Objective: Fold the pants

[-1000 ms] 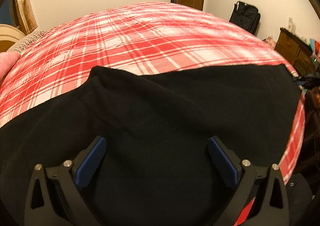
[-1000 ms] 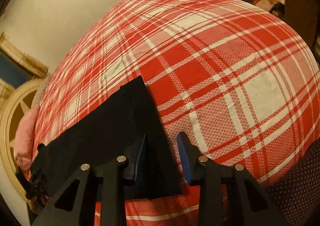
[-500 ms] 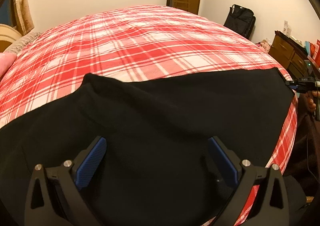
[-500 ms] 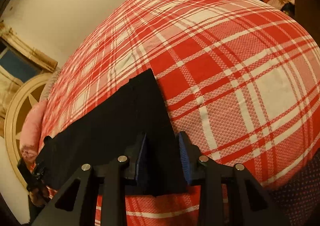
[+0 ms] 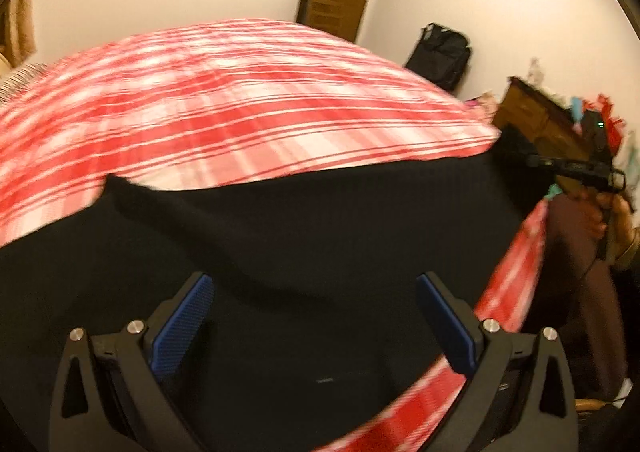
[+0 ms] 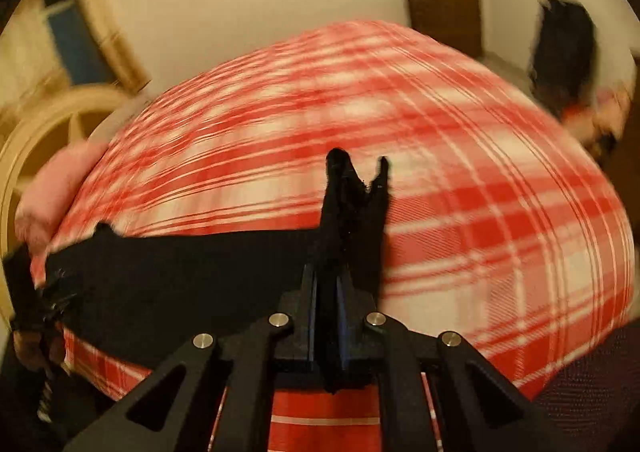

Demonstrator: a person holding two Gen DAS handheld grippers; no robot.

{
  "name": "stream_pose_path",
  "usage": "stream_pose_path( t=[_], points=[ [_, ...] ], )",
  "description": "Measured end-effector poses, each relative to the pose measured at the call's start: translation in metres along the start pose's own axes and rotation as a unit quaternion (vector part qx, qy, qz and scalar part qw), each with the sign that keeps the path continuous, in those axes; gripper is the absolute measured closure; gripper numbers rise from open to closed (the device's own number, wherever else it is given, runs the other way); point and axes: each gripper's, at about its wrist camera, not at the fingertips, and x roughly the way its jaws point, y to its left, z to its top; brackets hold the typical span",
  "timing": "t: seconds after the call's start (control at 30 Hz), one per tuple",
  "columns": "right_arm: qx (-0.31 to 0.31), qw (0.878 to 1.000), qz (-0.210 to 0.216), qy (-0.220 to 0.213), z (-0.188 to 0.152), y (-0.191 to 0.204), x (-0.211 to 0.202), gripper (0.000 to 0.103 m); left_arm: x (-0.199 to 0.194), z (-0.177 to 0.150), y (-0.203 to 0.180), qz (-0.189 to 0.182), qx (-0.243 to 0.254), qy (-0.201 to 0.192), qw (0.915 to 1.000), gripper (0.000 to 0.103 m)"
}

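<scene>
Right tongs have bitten!
Right tongs [image 6: 327,316], open a moment ago, now pinch the pants [image 6: 180,276] off the bed [image 6: 480,179]; left tongs [image 5: 316,328] gape wide, empty — fold starting.

Each gripper is a black frame of triangular cut-out struts studded with round silver screws. The left gripper [image 5: 316,322] carries ribbed blue pads [image 5: 182,326] on its inner finger faces; the right gripper [image 6: 327,316] shows thin blue pad edges. At three o'clock in the left view, a hand [image 5: 600,215] wears a dark sleeve.
</scene>
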Motion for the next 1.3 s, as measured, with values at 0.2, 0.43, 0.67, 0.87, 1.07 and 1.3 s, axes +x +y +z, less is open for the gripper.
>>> stream_pose_path(
  t=[0.2,0.43,0.67,0.87,1.07,1.3],
  points=[
    [-0.119,0.993,0.024,-0.001,-0.012,0.111,0.019,0.095,0.019,0.011,-0.029,-0.071,0.002,0.007,0.9975,0.009],
    [-0.170,0.984,0.018,0.048,-0.048,0.150,0.079,0.095,0.057,0.023,-0.050,-0.158,-0.038,0.026,0.9863,0.009],
    [-0.163,0.981,0.093,0.045,-0.052,0.135,0.068,0.077,0.092,0.039,-0.068,-0.224,-0.069,0.051,0.9707,0.010],
    [-0.162,0.980,0.116,0.001,-0.059,0.091,0.029,0.062,0.106,0.048,-0.089,-0.247,-0.068,0.068,0.9643,0.014],
    [-0.049,0.986,0.149,-0.060,-0.051,0.047,0.016,0.055,0.115,0.053,-0.110,-0.223,-0.052,0.082,0.9701,0.039],
    [-0.018,0.987,0.134,-0.083,-0.051,0.035,0.018,0.053,0.102,0.060,-0.108,-0.205,-0.037,0.066,0.9758,0.097]
  ],
)
